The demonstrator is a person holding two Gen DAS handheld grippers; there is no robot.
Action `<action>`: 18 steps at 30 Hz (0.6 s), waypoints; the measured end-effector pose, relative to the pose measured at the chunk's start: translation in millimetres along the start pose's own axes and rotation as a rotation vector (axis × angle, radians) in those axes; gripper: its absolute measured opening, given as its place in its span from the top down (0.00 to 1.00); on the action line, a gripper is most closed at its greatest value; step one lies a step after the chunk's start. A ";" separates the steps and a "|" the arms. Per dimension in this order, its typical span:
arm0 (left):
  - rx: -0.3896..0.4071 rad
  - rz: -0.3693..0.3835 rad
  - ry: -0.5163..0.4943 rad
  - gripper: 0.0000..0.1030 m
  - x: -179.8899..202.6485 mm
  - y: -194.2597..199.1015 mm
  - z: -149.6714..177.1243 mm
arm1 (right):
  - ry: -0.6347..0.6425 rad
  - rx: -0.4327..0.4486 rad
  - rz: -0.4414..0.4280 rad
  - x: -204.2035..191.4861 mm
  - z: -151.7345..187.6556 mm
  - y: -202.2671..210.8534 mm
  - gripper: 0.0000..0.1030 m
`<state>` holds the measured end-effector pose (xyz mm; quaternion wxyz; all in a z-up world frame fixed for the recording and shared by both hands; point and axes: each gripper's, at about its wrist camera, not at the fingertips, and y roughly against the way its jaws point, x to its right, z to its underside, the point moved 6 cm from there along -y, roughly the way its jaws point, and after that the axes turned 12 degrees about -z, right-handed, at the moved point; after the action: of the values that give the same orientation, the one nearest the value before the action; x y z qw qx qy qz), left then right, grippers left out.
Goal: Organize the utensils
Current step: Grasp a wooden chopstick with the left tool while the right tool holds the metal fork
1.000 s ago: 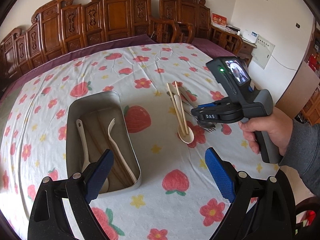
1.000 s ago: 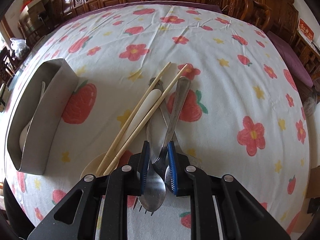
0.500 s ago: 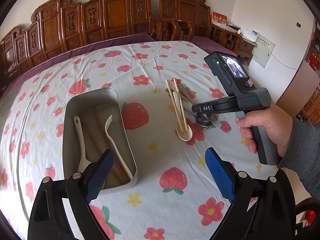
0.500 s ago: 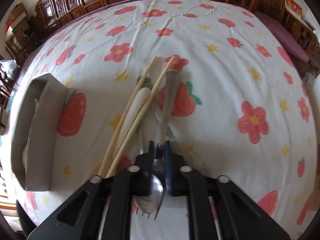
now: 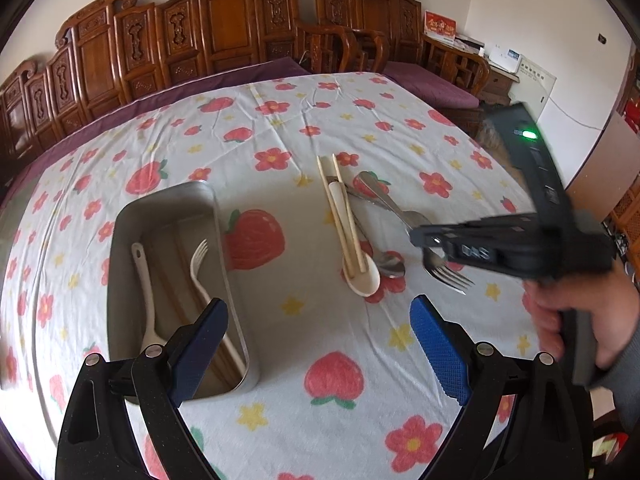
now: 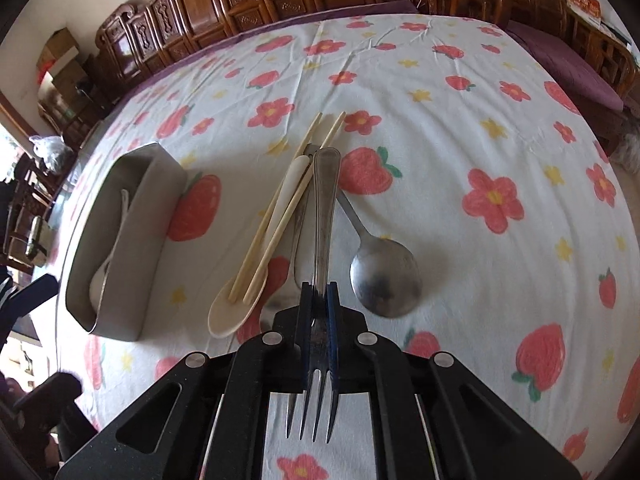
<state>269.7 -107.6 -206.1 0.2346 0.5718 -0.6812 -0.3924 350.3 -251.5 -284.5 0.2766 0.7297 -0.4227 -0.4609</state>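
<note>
Left wrist view
Worktop [image 5: 360,128]: white cloth printed with red flowers and strawberries.
Room: carved wooden chairs [image 5: 224,36] along the top edge; white wall upper right.
Writing: "DAS" on my right claw [image 5: 428,240], right of centre.
My left claw [image 5: 316,344]: blue pads wide apart, gripping nothing.
Metal tray [image 5: 168,208]: lower left.

Right wrist view
My right claw [image 6: 319,312]: just closed in, clamped on the metal fork [image 6: 322,216], centre frame.
Chopsticks [image 6: 280,216]: lying across a cream spoon [image 6: 236,308].
Metal spoon [image 6: 384,276]: right of the fork.

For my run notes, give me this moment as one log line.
right gripper: shut on metal fork, lifting | left gripper: open, empty | metal tray: cream fork, spoon inside | next: fork to tray
</note>
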 end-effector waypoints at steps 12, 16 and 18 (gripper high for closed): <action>-0.057 0.007 -0.033 0.25 27.4 -42.7 -29.1 | 0.003 0.040 -0.014 28.6 35.7 30.7 0.92; -0.092 0.010 -0.047 0.41 32.5 -62.0 -34.6 | 0.000 0.015 -0.007 37.5 46.7 27.3 0.92; -0.118 0.012 -0.046 0.47 34.9 -73.9 -34.8 | 0.020 0.013 0.007 38.7 50.2 28.1 0.92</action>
<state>332.2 -153.3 -249.7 0.2547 0.5436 -0.6655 -0.4435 303.0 -299.7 -300.4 0.2778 0.7346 -0.4253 -0.4497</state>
